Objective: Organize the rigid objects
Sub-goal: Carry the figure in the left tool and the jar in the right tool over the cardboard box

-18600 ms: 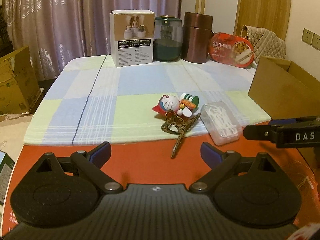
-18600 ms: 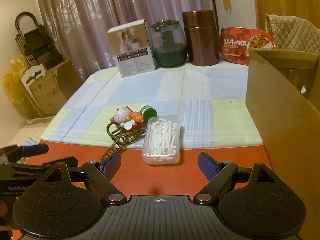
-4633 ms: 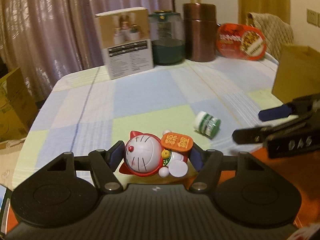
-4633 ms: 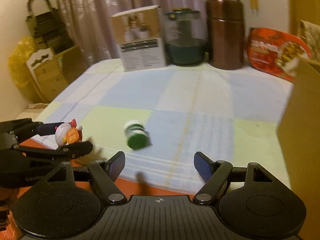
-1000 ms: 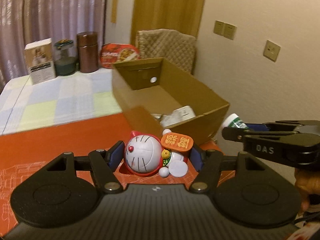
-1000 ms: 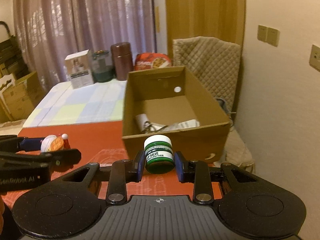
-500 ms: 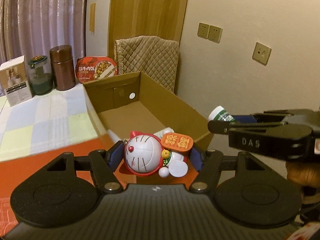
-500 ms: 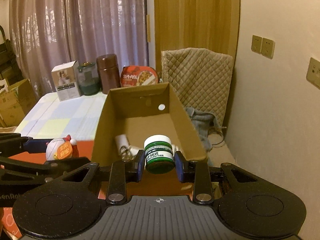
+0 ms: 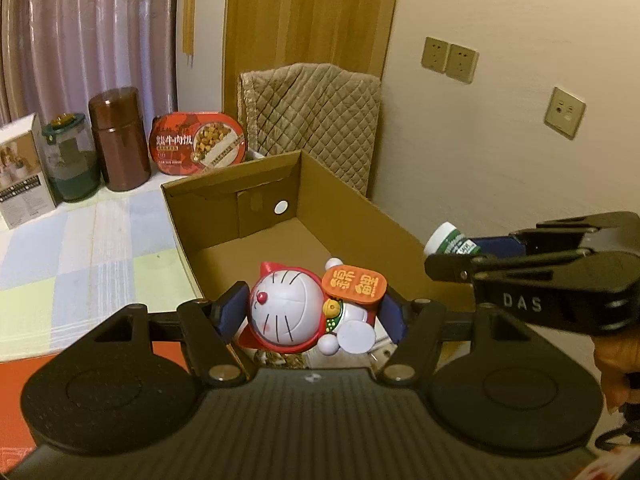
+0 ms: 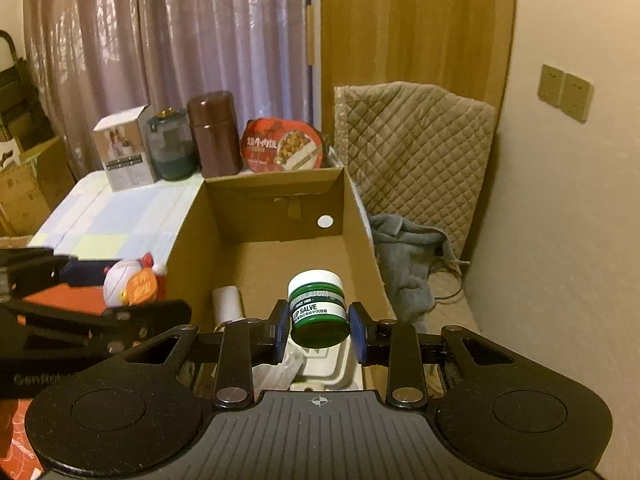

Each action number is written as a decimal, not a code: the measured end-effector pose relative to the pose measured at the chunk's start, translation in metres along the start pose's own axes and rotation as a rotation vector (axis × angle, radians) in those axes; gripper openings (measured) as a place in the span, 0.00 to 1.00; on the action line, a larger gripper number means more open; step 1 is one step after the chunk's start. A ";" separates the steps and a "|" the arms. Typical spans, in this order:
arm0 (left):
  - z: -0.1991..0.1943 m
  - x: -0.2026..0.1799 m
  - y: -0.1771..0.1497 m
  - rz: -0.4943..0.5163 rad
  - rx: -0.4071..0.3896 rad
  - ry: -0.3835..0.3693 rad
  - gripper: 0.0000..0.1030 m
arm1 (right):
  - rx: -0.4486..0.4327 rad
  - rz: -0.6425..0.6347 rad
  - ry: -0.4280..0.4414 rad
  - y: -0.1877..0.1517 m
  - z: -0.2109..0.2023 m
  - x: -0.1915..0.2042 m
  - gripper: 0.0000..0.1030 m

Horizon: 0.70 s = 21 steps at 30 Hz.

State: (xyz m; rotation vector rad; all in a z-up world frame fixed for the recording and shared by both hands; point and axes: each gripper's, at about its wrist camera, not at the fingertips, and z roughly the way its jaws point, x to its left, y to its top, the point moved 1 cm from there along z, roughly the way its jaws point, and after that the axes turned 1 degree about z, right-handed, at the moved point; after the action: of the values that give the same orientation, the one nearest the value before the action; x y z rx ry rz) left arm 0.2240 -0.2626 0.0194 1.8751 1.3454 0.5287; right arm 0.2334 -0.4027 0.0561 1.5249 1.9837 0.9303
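Box (image 10: 272, 200) contents half-hidden behind jaws

Dim warm indoor light, soft shadows, fisheye bending at edges, dark vignetted corners, mostly sharp

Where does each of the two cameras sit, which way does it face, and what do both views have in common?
Left wrist view: sits on the left gripper, looks down into the cardboard box; shows its fingers shut on the cat toy, plus the right gripper and a bit of hand.
Right wrist view: sits on the right gripper, faces the same box from its near end; shows its fingers shut on the green jar, with the left gripper beside it.
Shared: box, toy, jar, brown canister, quilted chair.
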 end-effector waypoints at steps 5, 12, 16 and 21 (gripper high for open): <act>0.034 0.019 0.012 -0.018 0.039 0.006 0.62 | 0.049 -0.002 0.021 0.011 0.035 -0.005 0.28; 0.074 0.031 0.030 0.029 0.060 0.017 0.62 | 0.100 0.029 0.044 0.024 0.081 -0.018 0.28; 0.093 0.036 0.035 0.040 0.076 0.021 0.62 | 0.123 0.024 0.049 0.028 0.101 -0.021 0.28; 0.111 0.040 0.036 0.043 0.101 0.016 0.62 | 0.150 0.024 0.048 0.028 0.121 -0.023 0.28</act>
State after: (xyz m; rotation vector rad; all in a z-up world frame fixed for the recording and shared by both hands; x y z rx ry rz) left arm 0.3382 -0.2689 -0.0271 1.9885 1.3679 0.5073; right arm 0.3440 -0.3929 -0.0041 1.6243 2.1152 0.8513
